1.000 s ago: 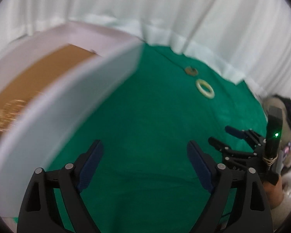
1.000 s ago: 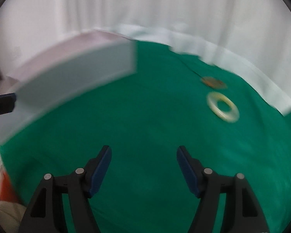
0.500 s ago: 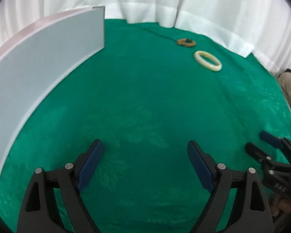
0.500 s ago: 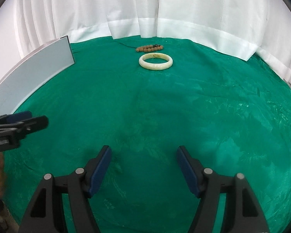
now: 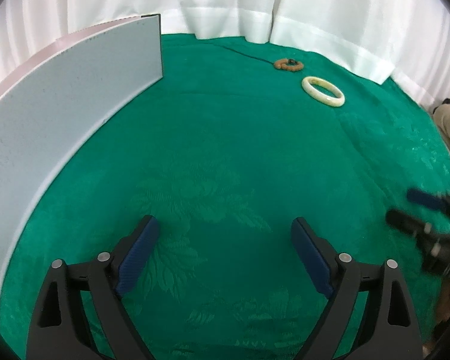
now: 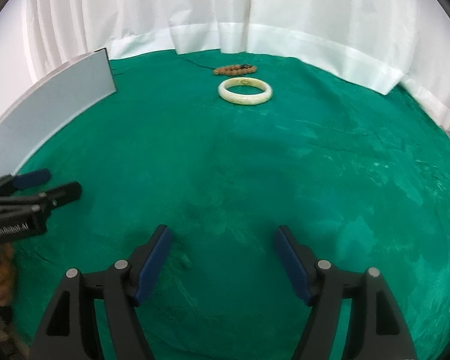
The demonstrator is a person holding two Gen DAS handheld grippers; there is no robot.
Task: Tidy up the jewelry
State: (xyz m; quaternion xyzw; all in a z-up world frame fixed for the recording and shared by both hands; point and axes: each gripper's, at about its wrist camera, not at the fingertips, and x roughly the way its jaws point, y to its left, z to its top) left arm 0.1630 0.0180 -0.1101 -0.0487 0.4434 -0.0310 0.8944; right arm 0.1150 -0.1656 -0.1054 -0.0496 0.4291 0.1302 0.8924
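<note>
While both sets of jaws stand wide apart and hold nothing, a green cloth (image 6: 315, 165) spreads beneath them. Left of the left gripper (image 5: 223, 238) stands a grey box (image 5: 60, 114). Well ahead of the right gripper (image 6: 223, 244) lies a cream bangle (image 6: 245, 91), a brown bead bracelet (image 6: 234, 70) just beyond it.

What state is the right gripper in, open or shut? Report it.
Open. The right gripper has its blue pads spread wide apart over the green cloth, with nothing between them.
</note>
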